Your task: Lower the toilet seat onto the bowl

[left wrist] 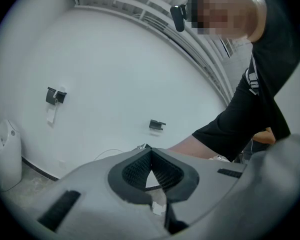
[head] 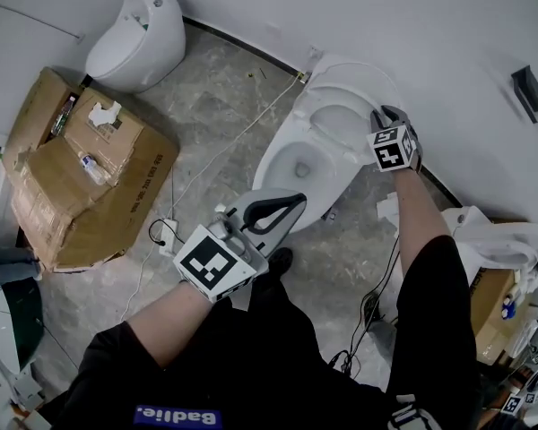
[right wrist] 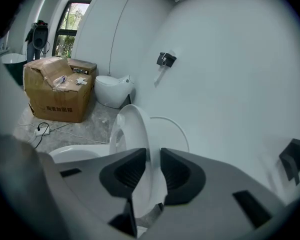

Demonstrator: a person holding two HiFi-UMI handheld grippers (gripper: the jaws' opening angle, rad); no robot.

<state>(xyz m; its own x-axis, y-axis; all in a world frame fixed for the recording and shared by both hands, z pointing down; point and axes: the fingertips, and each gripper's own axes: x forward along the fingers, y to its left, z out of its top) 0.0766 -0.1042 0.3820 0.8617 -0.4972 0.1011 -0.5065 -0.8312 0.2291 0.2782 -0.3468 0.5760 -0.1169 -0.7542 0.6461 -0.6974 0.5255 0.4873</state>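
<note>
Right hand-held gripper (head: pixel 384 117) sits at the top edge of the raised toilet seat (head: pixel 334 119). The right gripper view shows its jaws (right wrist: pixel 154 156) closed on the seat's (right wrist: pixel 132 129) thin rim, one pad on each face. The seat stands nearly upright above the bowl (head: pixel 291 164), with the lid (head: pixel 363 74) just behind it near the wall (head: pixel 430 25). Bare floor (head: pixel 215 106) in front of the bowl leaves open room, crossed by a thin cable (head: pixel 224 150); the cardboard box (head: pixel 81 177) and a second toilet (head: pixel 139 38) stand well apart from it. Left hand-held gripper (head: pixel 296 200) hangs in front of the bowl. Only the left gripper view shows its pads (left wrist: pixel 135 169) meeting at the tips with nothing between them. Only the right gripper view shows a window (right wrist: pixel 72 26) beyond the box.
</note>
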